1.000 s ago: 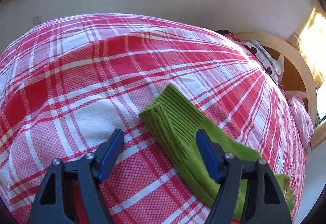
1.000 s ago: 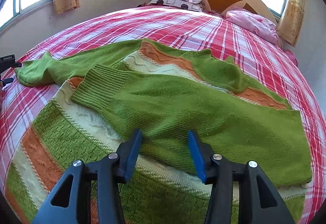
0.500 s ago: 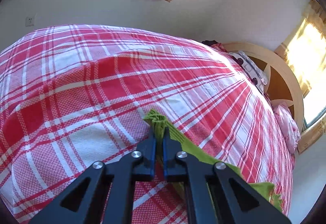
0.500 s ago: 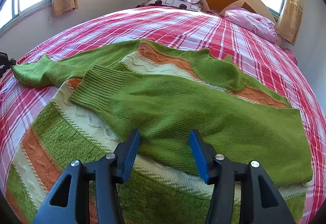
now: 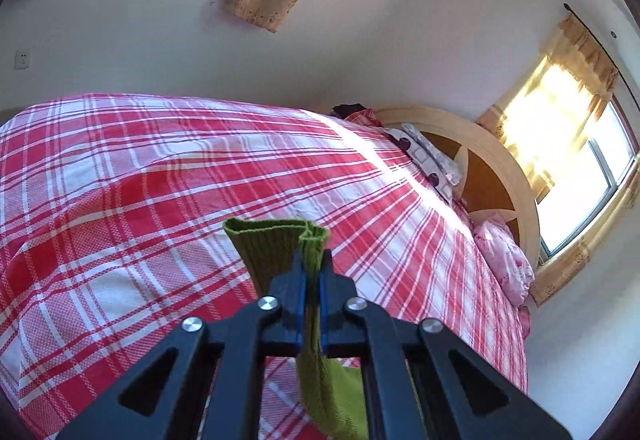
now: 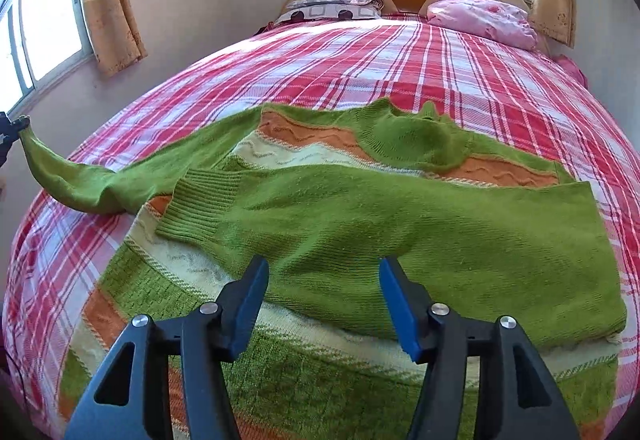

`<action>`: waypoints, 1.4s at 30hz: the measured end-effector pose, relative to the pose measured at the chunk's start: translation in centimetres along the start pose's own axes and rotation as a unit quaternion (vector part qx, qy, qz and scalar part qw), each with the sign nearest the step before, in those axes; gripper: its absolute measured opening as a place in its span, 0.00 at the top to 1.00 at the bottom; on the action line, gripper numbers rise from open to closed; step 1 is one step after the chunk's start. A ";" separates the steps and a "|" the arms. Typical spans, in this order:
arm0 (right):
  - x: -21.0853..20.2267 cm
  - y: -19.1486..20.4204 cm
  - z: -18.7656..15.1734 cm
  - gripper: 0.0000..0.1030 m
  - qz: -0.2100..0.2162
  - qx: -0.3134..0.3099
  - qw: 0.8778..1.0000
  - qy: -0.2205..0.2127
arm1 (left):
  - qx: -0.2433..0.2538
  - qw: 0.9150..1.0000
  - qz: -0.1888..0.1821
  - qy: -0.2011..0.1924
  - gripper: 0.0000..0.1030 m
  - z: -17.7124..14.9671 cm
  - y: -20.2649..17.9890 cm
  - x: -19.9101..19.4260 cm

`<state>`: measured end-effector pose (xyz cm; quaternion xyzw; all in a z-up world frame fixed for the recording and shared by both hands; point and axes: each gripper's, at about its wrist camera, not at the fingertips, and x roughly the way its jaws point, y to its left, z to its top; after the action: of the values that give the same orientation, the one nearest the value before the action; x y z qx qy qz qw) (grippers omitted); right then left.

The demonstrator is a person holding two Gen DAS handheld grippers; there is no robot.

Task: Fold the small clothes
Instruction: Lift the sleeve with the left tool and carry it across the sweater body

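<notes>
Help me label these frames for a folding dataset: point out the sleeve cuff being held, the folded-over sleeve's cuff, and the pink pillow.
held cuff (image 5: pixel 276 240), left wrist view, ribbed end above the shut fingers
folded sleeve cuff (image 6: pixel 200 204), right wrist view, ribbed band
pink pillow (image 6: pixel 484 16), right wrist view, its middle

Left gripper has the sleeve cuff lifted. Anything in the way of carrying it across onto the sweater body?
Nothing visible. The left gripper holds the sleeve cuff clear of the bedspread; the sweater body carries only its other folded sleeve.
</notes>
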<state>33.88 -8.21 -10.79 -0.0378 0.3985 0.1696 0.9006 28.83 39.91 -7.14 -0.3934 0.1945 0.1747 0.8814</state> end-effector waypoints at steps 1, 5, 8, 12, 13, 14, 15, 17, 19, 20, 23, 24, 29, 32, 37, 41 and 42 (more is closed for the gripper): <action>-0.5 -0.1 0.0 0.42 0.000 -0.001 1.000 -0.002 | 0.007 1.000 -0.005 -0.003 0.95 0.1 -0.7 -0.2; -2.9 -1.1 0.3 0.42 0.002 -0.003 1.000 -0.016 | 0.046 0.998 -0.029 -0.013 0.95 0.3 -4.1 -0.8; -4.9 -2.2 0.4 0.42 -0.001 -0.001 0.999 -0.033 | 0.073 0.996 -0.045 -0.015 0.95 0.0 -6.5 -1.1; -7.3 -3.7 -0.1 0.41 -0.011 -0.001 0.999 -0.050 | 0.097 0.993 -0.065 -0.015 0.95 -0.5 -9.1 -1.2; -7.8 -4.1 -0.3 0.41 -0.014 -0.001 0.998 -0.053 | 0.103 0.992 -0.070 -0.016 0.95 -0.7 -9.7 -1.3; -8.3 -4.6 -0.5 0.41 -0.015 -0.001 0.998 -0.055 | 0.112 0.991 -0.075 -0.016 0.95 -0.8 -10.6 -1.3; -8.7 -5.0 -0.7 0.41 -0.017 0.000 0.998 -0.057 | 0.118 0.990 -0.080 -0.016 0.95 -1.0 -11.3 -1.3; -9.5 -6.0 -1.1 0.41 -0.021 0.004 0.998 -0.059 | 0.125 0.988 -0.090 -0.014 0.95 -1.2 -12.7 -1.4; -10.2 -7.1 -1.4 0.41 -0.022 0.009 0.998 -0.060 | 0.133 0.986 -0.103 -0.013 0.95 -1.5 -14.2 -1.6; -10.5 -7.6 -1.7 0.41 -0.023 0.013 0.998 -0.062 | 0.138 0.984 -0.111 -0.013 0.95 -1.7 -15.0 -1.8; -11.5 -9.3 -2.4 0.41 -0.035 0.019 0.997 -0.067 | 0.153 0.979 -0.135 -0.010 0.95 -2.3 -17.7 -2.4; -11.9 -9.9 -2.7 0.41 -0.037 0.023 0.997 -0.067 | 0.159 0.977 -0.144 -0.008 0.95 -2.6 -18.7 -2.5; -13.1 -12.6 -4.0 0.41 -0.052 0.038 0.996 -0.068 | 0.187 0.967 -0.170 0.002 0.95 -4.6 -22.7 -2.9; -13.6 -13.7 -4.9 0.41 -0.054 0.047 0.995 -0.067 | 0.198 0.963 -0.182 0.012 0.95 -5.8 -24.4 -2.6; -14.0 -15.2 -6.5 0.41 -0.061 0.054 0.995 -0.064 | 0.214 0.955 -0.202 0.031 0.95 -8.3 -27.3 -2.4; -13.9 -17.0 -7.7 0.41 -0.065 0.074 0.993 -0.065 | 0.225 0.947 -0.225 0.045 0.95 -10.4 -29.6 -2.9; -13.8 -17.5 -8.0 0.41 -0.065 0.084 0.992 -0.065 | 0.228 0.945 -0.232 0.049 0.95 -11.0 -30.1 -3.1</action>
<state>25.52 -30.12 -7.34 0.0234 0.3485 0.0788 0.9337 37.76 12.09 6.37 -0.2245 0.1756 -0.1025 0.9530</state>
